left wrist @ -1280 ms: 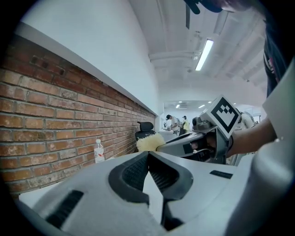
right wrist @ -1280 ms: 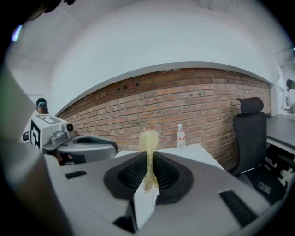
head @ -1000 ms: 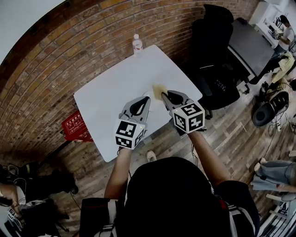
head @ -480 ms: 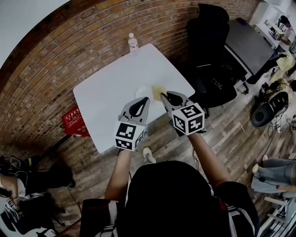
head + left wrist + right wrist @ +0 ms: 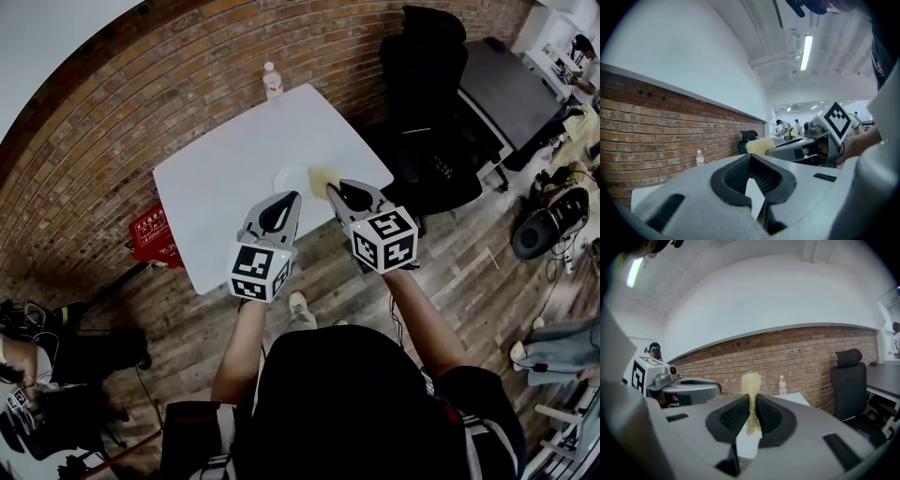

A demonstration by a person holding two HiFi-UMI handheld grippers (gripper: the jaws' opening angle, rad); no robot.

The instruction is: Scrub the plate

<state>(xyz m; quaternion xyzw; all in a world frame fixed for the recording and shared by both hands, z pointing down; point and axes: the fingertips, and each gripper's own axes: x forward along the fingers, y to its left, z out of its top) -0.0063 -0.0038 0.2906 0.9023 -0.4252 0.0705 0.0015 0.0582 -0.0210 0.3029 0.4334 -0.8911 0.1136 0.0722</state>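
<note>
A white plate [image 5: 287,178] lies near the front edge of the white table [image 5: 225,187]. My right gripper [image 5: 330,191] is shut on a yellow fibrous scrubber [image 5: 323,177], held just above the plate's right side. In the right gripper view the scrubber [image 5: 751,383] sticks up from between the pressed pads. My left gripper [image 5: 293,198] hangs beside it at the plate's near edge, shut with nothing in it. The left gripper view shows its pads [image 5: 754,176] closed together, with the scrubber [image 5: 759,146] ahead to the right.
A clear water bottle [image 5: 273,81] stands at the table's far edge against the brick wall. A black office chair [image 5: 427,84] stands to the right of the table, and a red crate [image 5: 150,234] sits on the wooden floor to the left. People work at desks far to the right.
Both grippers stay side by side with the scrubber still held. The head view has shifted a little, so the table and plate sit slightly differently in the picture.
</note>
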